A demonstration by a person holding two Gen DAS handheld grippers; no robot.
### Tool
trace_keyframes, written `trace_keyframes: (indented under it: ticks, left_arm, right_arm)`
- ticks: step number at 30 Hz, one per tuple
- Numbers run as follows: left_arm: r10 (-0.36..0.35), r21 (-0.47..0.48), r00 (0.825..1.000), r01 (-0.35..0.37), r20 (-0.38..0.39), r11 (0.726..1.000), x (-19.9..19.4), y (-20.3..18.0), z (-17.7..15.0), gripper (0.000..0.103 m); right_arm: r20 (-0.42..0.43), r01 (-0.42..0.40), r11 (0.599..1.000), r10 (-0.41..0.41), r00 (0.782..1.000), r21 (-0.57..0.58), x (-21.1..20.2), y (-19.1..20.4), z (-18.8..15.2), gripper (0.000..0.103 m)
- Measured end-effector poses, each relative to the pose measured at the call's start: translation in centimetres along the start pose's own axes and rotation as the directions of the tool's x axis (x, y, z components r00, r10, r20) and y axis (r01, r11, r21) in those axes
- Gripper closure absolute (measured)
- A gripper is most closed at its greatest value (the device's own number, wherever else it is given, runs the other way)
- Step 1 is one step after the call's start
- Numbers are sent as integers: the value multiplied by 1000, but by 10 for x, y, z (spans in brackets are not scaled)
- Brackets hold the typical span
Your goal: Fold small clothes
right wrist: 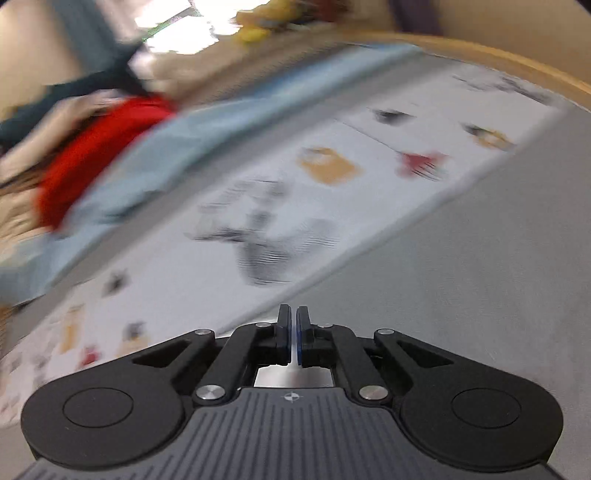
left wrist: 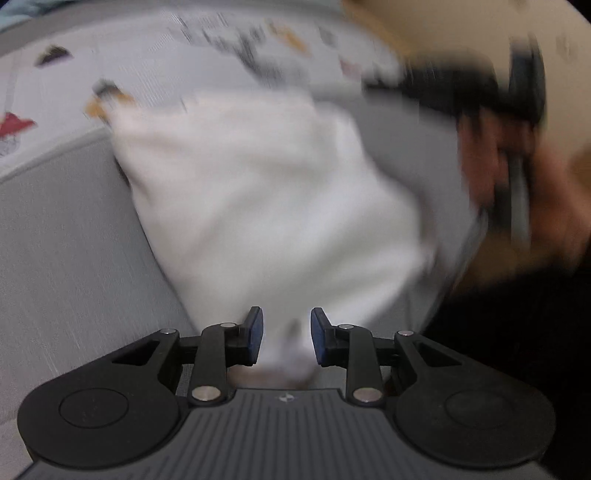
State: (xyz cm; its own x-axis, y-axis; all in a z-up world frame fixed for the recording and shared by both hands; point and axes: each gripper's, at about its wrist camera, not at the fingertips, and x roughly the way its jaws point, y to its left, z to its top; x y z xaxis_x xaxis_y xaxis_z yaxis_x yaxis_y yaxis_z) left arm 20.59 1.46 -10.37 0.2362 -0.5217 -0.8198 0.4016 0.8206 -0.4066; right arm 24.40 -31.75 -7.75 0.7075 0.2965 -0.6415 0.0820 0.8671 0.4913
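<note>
The left gripper (left wrist: 287, 334) had its jaws spread partway, a blurred fold of the white garment (left wrist: 258, 199) lying between them without being pinched. The garment lay on the grey surface (left wrist: 66, 258) beside a printed cloth (left wrist: 147, 62). The right gripper (right wrist: 293, 334) had its jaws nearly pressed together, holding nothing, above the grey surface.

Setting: a home, likely a living area. You work over a grey fabric surface (right wrist: 480, 280) bearing a white printed cloth (right wrist: 258, 206) with small motifs; a heap of red and pale-blue clothes (right wrist: 110, 162) lies beyond; a bright window (right wrist: 184, 29) behind.
</note>
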Motion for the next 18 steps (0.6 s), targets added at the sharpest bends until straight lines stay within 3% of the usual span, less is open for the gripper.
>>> trace_keyframes:
  ticks: [2, 4, 5, 7, 8, 10, 12, 13, 14, 15, 18]
  left_arm:
    - [8, -80, 995, 0, 101, 997, -13, 11, 10, 73]
    - [57, -160, 984, -29, 170, 987, -21, 19, 19, 73]
    - [76, -186, 980, -40, 187, 982, -22, 23, 21, 73]
    - [125, -225, 970, -77, 210, 971, -21, 25, 28, 73]
    - [132, -237, 969, -81, 210, 968, -19, 26, 31, 73]
    - [133, -248, 974, -85, 184, 965, -11, 28, 34, 73]
    - [167, -234, 984, -147, 66, 961, 8, 26, 29, 70]
    - [207, -211, 978, -204, -7, 956, 19, 27, 26, 66]
    - [244, -189, 968, -250, -58, 949, 28, 28, 24, 52]
    - [260, -199, 963, -269, -68, 942, 30, 29, 24, 51]
    - [230, -240, 971, -237, -58, 941, 25, 35, 27, 52]
  right_arm:
    - [-73, -94, 994, 90, 993, -57, 5, 9, -7, 100]
    - [-189, -119, 987, 97, 977, -105, 19, 13, -16, 100]
    - [-255, -71, 987, 32, 966, -145, 30, 13, -24, 100]
    - [-354, 63, 967, -150, 923, -247, 48, 7, -42, 101]
    - [-336, 77, 966, -160, 928, -246, 47, 6, -39, 102]
    - [-258, 68, 973, -126, 958, -220, 36, 9, -28, 101]
    - [-165, 41, 976, -78, 983, -215, 25, 18, -20, 98]
    - [-129, 20, 977, -48, 991, -214, 23, 18, -16, 97]
    - [-111, 7, 977, -31, 993, -212, 25, 19, -12, 91]
    - [-109, 0, 978, -23, 994, -207, 29, 20, -9, 82]
    - [-135, -13, 980, -14, 991, -197, 47, 27, -10, 75]
